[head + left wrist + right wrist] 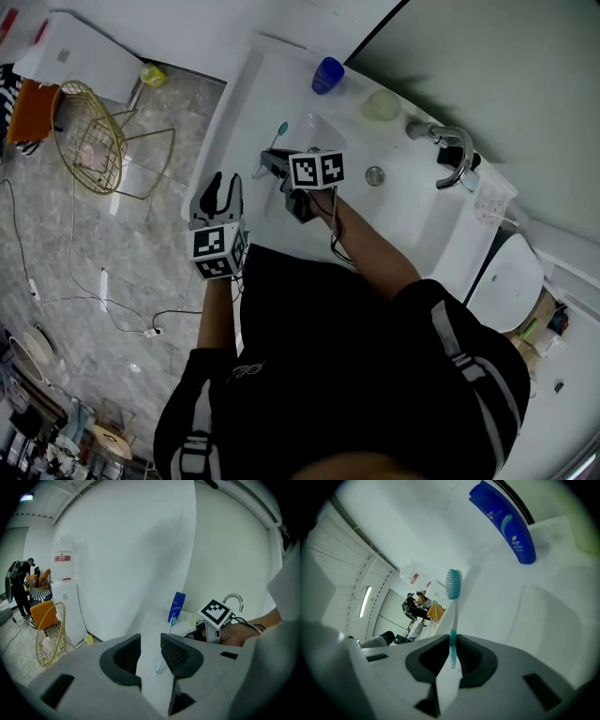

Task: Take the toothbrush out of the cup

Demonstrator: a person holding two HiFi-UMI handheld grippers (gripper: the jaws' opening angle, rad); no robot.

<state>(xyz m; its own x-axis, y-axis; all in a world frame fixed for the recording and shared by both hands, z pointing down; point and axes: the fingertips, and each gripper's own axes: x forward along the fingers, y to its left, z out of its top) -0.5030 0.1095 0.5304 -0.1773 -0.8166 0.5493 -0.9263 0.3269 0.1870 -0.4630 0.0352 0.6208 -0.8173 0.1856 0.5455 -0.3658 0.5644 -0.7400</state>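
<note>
Toothbrush [453,620] sits bristles-up at frame centre, its handle pinched in the narrow jaws of the right gripper [451,656] above the white washbasin [412,216], clear of any cup. Lower left, the left gripper [151,654] has slightly parted, empty jaws. Removal looks finished; next comes a steady set-down.

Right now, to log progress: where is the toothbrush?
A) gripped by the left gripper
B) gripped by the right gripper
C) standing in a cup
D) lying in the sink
B: the right gripper has its jaws closed on the toothbrush handle, bristles sticking out ahead.
</note>
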